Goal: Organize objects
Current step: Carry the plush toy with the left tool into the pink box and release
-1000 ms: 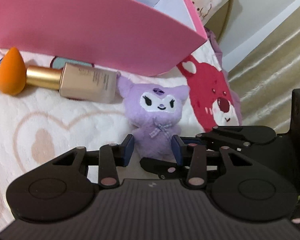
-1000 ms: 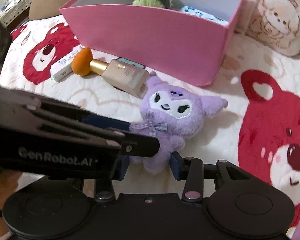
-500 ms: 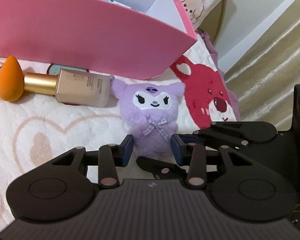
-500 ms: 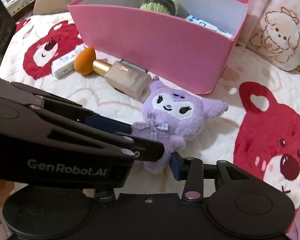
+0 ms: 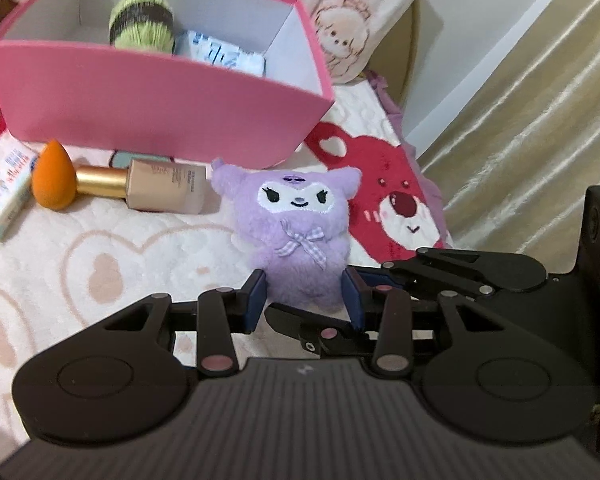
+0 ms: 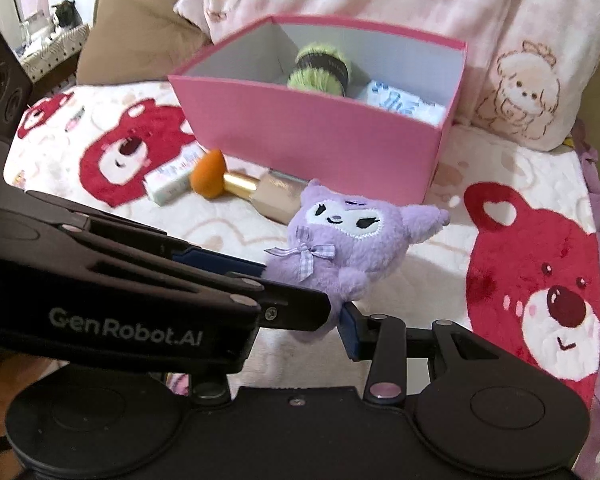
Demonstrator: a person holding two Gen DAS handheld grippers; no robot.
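Observation:
A purple plush toy (image 5: 300, 236) with a white face and checked bow is held upright above the blanket. My left gripper (image 5: 305, 300) is shut on its lower body, and my right gripper (image 6: 300, 320) is shut on it too, from the other side; the toy also shows in the right wrist view (image 6: 344, 248). The left gripper's arm crosses the right wrist view and hides the right gripper's left finger. Behind stands an open pink box (image 5: 160, 100) (image 6: 320, 136) holding a green and black round thing (image 5: 142, 20) and a white packet (image 5: 220, 54).
On the blanket before the box lie a foundation bottle with gold cap (image 5: 156, 190), an orange sponge (image 5: 54, 176) and a white tube box (image 5: 6, 196). A pillow (image 6: 520, 92) leans behind the box. The bed edge and curtain (image 5: 520, 120) are at right.
Both grippers have lifted with the plush toy held between them. The pink box now shows from above, so its inside is visible.

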